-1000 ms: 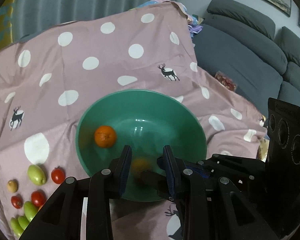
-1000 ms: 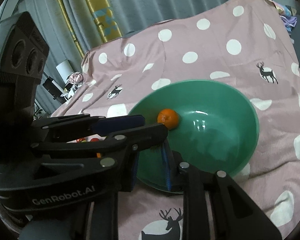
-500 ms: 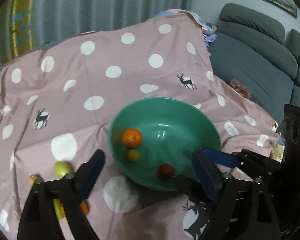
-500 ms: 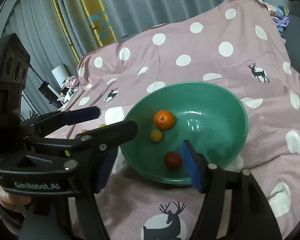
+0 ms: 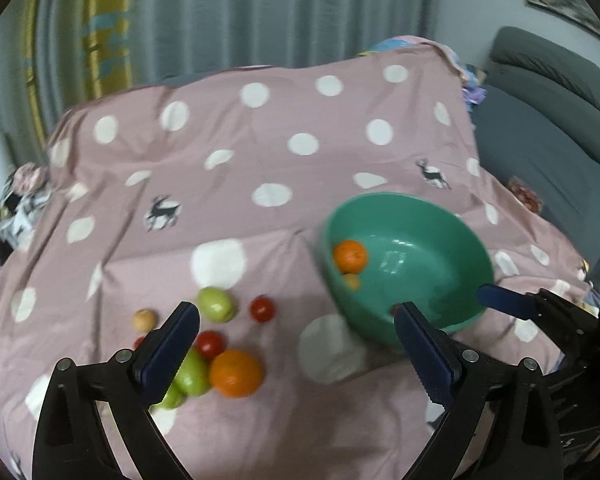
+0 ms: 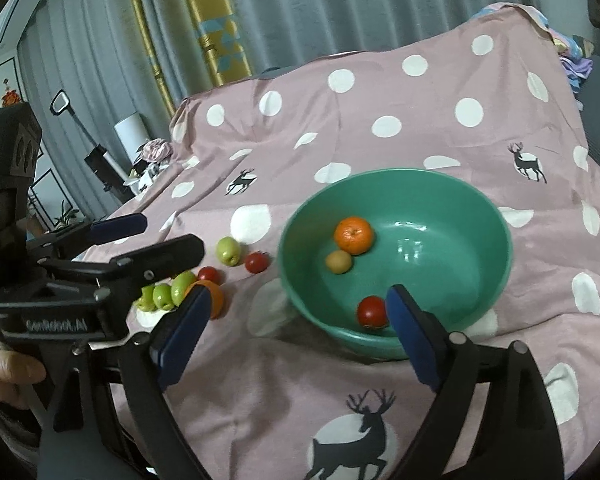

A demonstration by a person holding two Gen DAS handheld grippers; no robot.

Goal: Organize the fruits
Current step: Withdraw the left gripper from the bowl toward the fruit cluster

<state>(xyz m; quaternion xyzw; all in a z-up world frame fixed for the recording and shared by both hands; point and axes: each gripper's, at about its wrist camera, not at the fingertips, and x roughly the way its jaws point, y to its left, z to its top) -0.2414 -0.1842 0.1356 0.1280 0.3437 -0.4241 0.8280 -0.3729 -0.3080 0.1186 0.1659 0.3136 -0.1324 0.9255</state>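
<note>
Through the left wrist camera I'm seeing my left gripper (image 5: 296,318) with its jaws opening wide, nothing between them, hanging over the pink spotted cloth (image 5: 260,140). The green bowl (image 5: 452,220) is sitting to the right, holding an orange (image 5: 350,256) with a small yellow fruit (image 5: 351,281) just below it. Left of the bowl, loose fruit is lying in a cluster: a second orange (image 5: 236,373), a green fruit (image 5: 216,304), a red tomato (image 5: 262,309) and another tomato (image 5: 209,343), partly behind my near-left finger. Switching to the right wrist camera, my right gripper (image 6: 296,302) is opening too, released, gripping nothing. The bowl (image 6: 480,204) is lying just beyond its fingertips, and I'm spotting a red tomato (image 6: 371,311) inside at the near wall, close beside the right fingertip; whether they touch I cannot tell. My left gripper (image 6: 156,236) is showing at the left, above the loose fruit.
</note>
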